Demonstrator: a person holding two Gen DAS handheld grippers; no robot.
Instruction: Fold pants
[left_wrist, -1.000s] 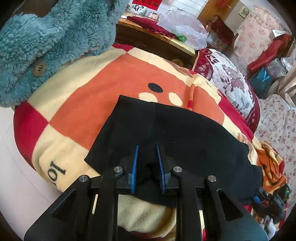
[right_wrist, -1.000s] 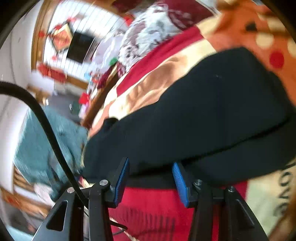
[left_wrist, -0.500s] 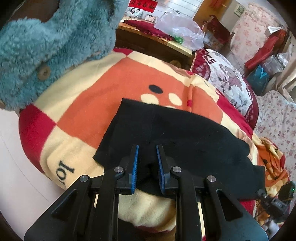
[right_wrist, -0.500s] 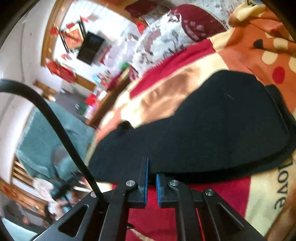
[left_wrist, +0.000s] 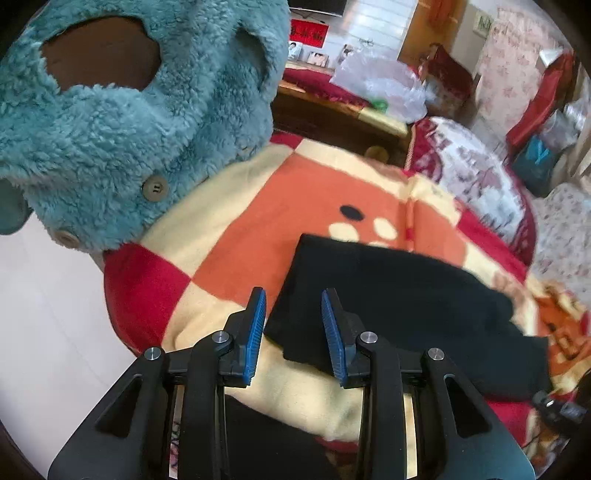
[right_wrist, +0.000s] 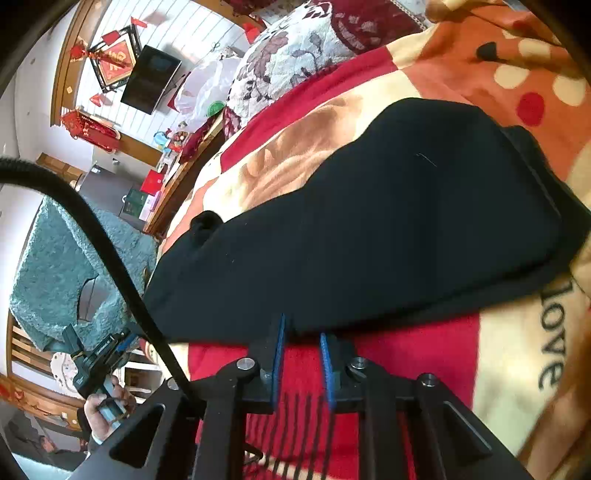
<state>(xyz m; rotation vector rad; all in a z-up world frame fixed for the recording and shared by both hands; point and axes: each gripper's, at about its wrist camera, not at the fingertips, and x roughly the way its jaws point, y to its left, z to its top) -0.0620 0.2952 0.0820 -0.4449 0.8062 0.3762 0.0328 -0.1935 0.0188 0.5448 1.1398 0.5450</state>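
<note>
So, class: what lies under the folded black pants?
The black pants lie on a checked orange, red and cream blanket lettered "love". The part of the blanket directly under them is covered.

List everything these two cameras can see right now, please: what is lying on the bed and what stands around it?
pants: one, black, folded flat on the blanket
blanket: one, checked orange, cream and red, with the word "love", covering the bed
fleece jacket: one, teal with buttons, hanging at the bed's edge
flowered quilt: one, white and dark red, behind the blanket
plastic bag: one, clear-white, on the wooden furniture behind the bed
screen: one, dark, on the far wall
red wall decorations: several, around the screen
cable: one, black, crossing the right wrist view
left gripper: black with blue pads, jaws opening, gripping nothing, over the pants' corner
right gripper: black with blue pads, jaws opening, gripping nothing, at the pants' near edge
</note>
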